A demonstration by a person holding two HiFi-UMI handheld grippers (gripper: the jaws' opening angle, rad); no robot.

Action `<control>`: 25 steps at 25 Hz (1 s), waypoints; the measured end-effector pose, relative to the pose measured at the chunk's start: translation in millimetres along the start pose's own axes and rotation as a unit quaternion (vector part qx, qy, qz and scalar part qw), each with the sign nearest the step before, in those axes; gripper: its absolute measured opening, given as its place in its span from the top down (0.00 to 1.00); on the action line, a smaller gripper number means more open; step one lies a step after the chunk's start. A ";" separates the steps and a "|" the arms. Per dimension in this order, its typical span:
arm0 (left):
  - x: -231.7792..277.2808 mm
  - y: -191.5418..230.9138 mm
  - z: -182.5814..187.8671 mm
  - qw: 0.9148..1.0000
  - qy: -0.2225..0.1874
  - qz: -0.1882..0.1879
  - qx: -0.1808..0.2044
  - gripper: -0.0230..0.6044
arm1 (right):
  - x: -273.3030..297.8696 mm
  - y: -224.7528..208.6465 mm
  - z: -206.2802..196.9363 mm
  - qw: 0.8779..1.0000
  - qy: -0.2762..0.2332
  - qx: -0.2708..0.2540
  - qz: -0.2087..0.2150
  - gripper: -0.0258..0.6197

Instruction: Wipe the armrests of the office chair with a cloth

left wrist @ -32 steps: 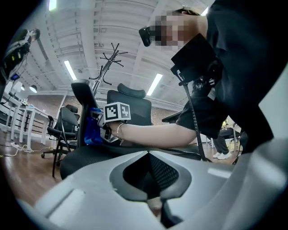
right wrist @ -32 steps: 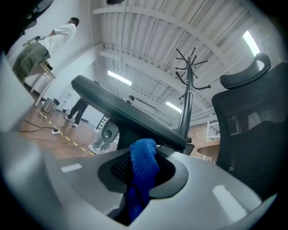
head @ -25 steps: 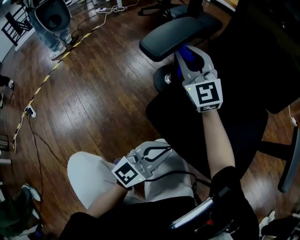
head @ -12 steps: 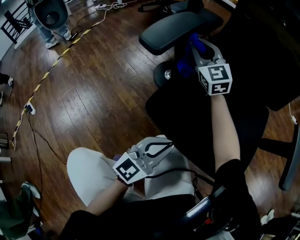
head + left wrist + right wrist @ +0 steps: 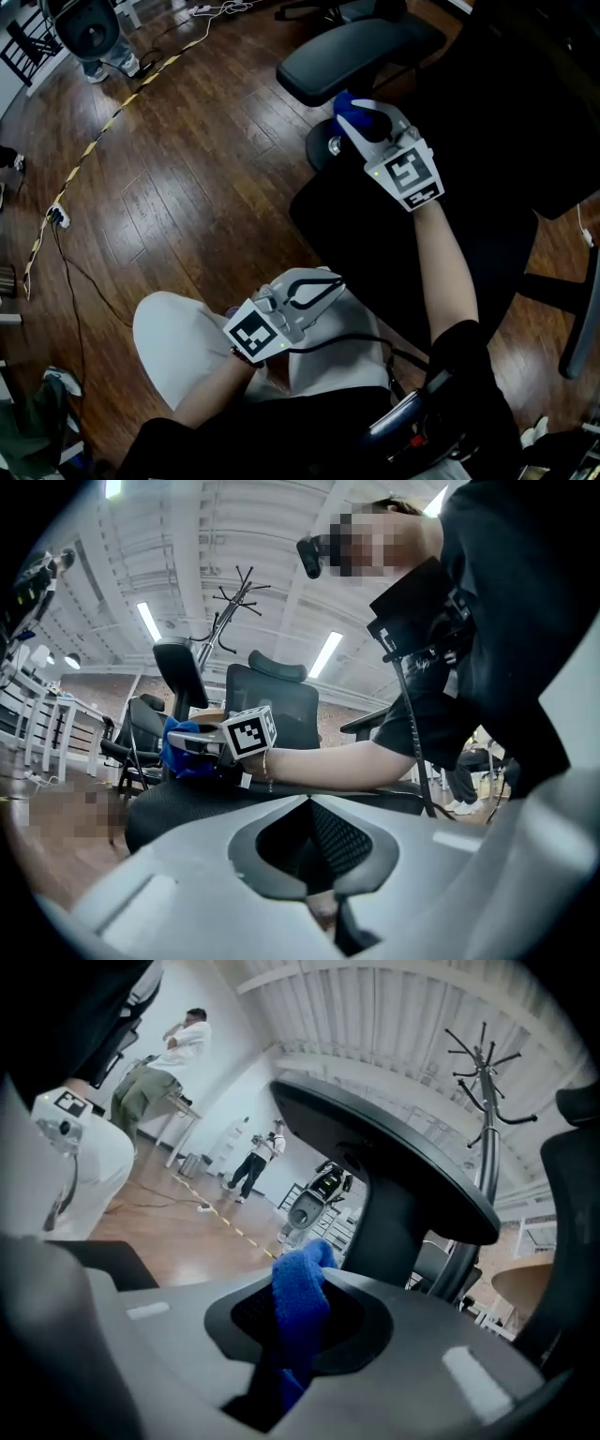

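The left gripper (image 5: 323,287), pale moulded plastic, is resting on the person's light trouser leg (image 5: 178,352) with its jaws pressed together on nothing. Further right, the right gripper (image 5: 361,114) is pinching a fluffy blue cloth (image 5: 300,1312) just beneath the smooth, rounded black armrest (image 5: 347,54), above the chair's dark mesh seat (image 5: 375,253).

Cloth (image 5: 300,1302) mostly hidden inside right tongs (image 5: 354,120), chair backrest (image 5: 525,112) cropped.
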State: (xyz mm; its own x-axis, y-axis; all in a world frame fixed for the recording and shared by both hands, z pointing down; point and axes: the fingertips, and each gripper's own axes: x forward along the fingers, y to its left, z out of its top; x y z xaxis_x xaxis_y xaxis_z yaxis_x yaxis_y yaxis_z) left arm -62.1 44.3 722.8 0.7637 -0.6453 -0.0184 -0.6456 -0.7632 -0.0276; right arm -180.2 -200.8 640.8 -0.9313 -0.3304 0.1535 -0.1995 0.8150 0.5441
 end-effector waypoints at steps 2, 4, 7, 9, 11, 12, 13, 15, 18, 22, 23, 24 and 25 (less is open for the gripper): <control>-0.3 5.8 13.2 0.998 -0.046 0.019 -0.035 0.96 | -4.1 -9.6 -4.4 1.000 -0.010 0.027 0.001 0.87; -2.7 8.0 22.6 0.995 -0.073 0.031 -0.056 0.95 | -10.2 -17.3 -11.7 0.999 -0.007 0.035 0.001 0.87; -6.9 7.2 20.5 0.996 -0.064 0.029 -0.053 0.95 | -21.1 -53.4 -38.9 0.995 0.020 0.071 -0.062 0.86; -9.0 8.0 17.1 0.996 -0.061 0.028 -0.055 0.95 | -27.5 -88.7 -56.3 0.983 0.028 0.128 -0.131 0.86; -10.2 10.1 14.9 0.996 -0.061 0.029 -0.059 0.95 | -23.4 -101.6 -63.2 0.975 0.043 0.145 -0.163 0.86; -9.9 11.4 15.6 0.996 -0.063 0.030 -0.062 0.95 | -17.7 -98.2 -64.1 0.977 0.060 0.131 -0.159 0.86; -8.9 12.3 17.6 0.995 -0.067 0.030 -0.064 0.95 | -12.8 -91.7 -63.1 0.980 0.074 0.112 -0.148 0.89; -6.8 11.4 22.4 0.995 -0.074 0.026 -0.064 0.95 | -11.6 -75.4 -58.2 0.986 0.082 0.087 -0.113 0.88; -6.4 6.7 22.3 0.995 -0.073 0.016 -0.062 0.95 | -13.7 -38.4 -48.9 0.994 0.084 0.051 -0.036 0.86; -2.8 7.9 17.4 0.996 -0.065 0.011 -0.063 0.95 | -2.6 21.9 -49.3 0.988 0.120 -0.054 0.084 0.87; -1.7 9.2 18.1 0.996 -0.068 0.012 -0.065 0.95 | 0.8 28.6 -48.1 0.985 0.125 -0.070 0.095 0.87; -1.1 10.1 19.3 0.995 -0.071 0.014 -0.066 0.95 | 2.9 29.9 -46.8 0.985 0.125 -0.071 0.097 0.86; -1.1 9.9 19.9 0.995 -0.073 0.015 -0.068 0.95 | 3.0 26.5 -46.7 0.986 0.123 -0.058 0.091 0.87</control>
State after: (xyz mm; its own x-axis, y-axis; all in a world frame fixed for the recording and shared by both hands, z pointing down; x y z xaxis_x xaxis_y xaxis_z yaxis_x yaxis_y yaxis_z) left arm -69.2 38.1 702.7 0.7299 -0.6642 -0.1619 -0.6555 -0.7471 0.1100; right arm -174.0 -202.4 694.2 -0.8433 -0.3005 0.4456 0.0146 0.8160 0.5778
